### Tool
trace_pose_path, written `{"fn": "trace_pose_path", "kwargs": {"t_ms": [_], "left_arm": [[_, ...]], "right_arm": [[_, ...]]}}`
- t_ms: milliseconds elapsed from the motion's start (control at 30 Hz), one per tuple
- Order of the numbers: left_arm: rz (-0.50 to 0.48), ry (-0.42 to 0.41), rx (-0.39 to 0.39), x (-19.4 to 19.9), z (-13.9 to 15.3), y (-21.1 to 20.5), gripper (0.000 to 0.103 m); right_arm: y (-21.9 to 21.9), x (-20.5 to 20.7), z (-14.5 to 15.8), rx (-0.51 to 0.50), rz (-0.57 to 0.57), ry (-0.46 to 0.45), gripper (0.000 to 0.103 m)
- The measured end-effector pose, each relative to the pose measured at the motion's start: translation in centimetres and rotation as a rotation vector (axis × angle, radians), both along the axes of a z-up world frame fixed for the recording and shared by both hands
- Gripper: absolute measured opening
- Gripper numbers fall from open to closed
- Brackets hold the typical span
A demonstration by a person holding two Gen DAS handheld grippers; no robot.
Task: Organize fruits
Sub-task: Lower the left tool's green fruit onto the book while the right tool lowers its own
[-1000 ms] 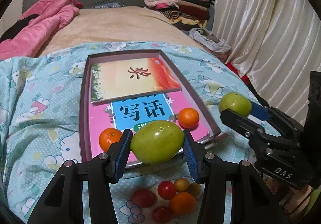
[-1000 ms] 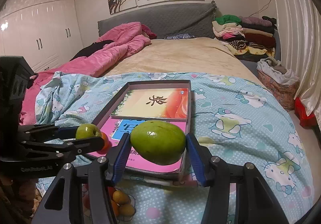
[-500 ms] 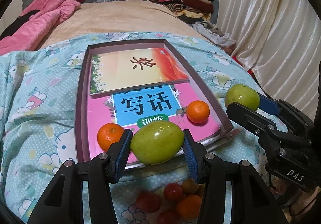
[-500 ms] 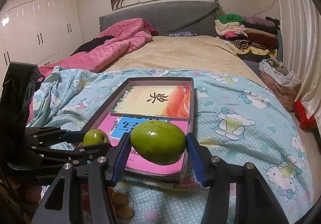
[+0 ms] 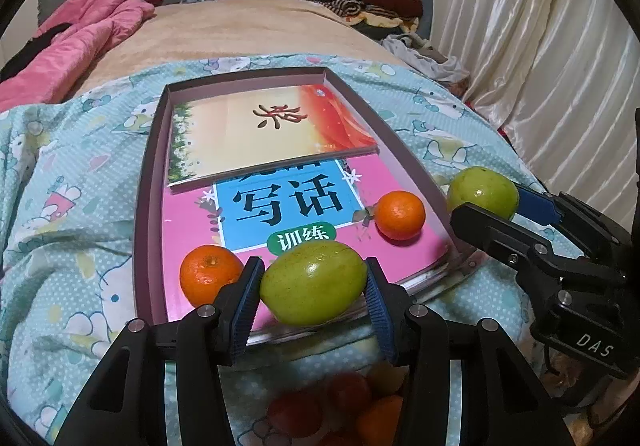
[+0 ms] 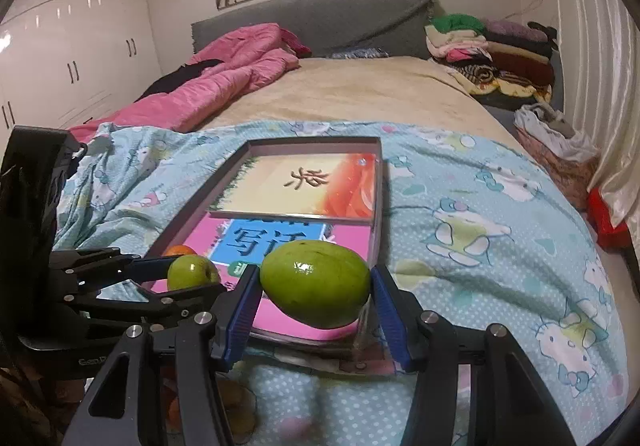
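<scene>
My left tool is clamped on a green fruit, low centre in the left view, long axis lying across the pads. It hangs over the near edge of the shallow box, between the two oranges: one just to its left, one up and right. My right tool grips another green fruit over the box's near right corner. I judge the left nearer to the open pink book for setting down.

Bed, blue cartoon blanket spread across, shallow box on blanket, pink quilt
</scene>
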State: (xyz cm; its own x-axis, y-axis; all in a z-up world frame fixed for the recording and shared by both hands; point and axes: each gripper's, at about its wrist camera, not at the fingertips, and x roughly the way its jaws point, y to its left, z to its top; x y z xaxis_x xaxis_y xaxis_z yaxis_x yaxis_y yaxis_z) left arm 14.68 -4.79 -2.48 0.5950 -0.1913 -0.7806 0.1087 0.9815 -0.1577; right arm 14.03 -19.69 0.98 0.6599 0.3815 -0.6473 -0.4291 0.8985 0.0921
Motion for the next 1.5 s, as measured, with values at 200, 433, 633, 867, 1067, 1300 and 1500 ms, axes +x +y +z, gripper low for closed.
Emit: {"fn": "trace_pose_path", "kwargs": {"t_ms": [200, 433, 633, 867, 1067, 1300, 1500], "left_arm": [[-0.001, 0.007, -0.005, 0.3, -0.6, 0.3, 0.052], [-0.012, 0.016, -0.001, 0.8, -1.4, 0.2, 0.052], [-0.025, 0.009, 0.012, 0.8, -1.4, 0.1, 0.052], [-0.036, 0.004, 0.025, 1.0, -1.5, 0.0, 0.052], [-0.046, -0.001, 0.041, 1.0, -1.5, -0.2, 0.052], [-0.042, -0.007, 0.062, 1.0, -1.6, -0.1, 0.052], [-0.034, -0.009, 0.087, 1.0, -1.8, 0.1, 0.052]], "right_arm": [[-0.1, 0.0, -0.3, -0.016, -0.009, 0.008, 0.055], [0.2, 0.0, -0.9, -0.038, 0.0, 0.021, 0.055], [0.9, 0.0, -1.5, -0.053, 0.022, 0.032, 0.055], [1.5, 0.2, -2.3, -0.066, 0.041, 0.057, 0.055], [1.7, 0.6, -2.6, -0.075, 0.044, 0.065, 0.056], [2.0, 1.2, -3.2, -0.078, 0.057, 0.081, 0.056], [2.8, 1.9, -3.6, -0.131, 0.083, 0.065, 0.056]]}}
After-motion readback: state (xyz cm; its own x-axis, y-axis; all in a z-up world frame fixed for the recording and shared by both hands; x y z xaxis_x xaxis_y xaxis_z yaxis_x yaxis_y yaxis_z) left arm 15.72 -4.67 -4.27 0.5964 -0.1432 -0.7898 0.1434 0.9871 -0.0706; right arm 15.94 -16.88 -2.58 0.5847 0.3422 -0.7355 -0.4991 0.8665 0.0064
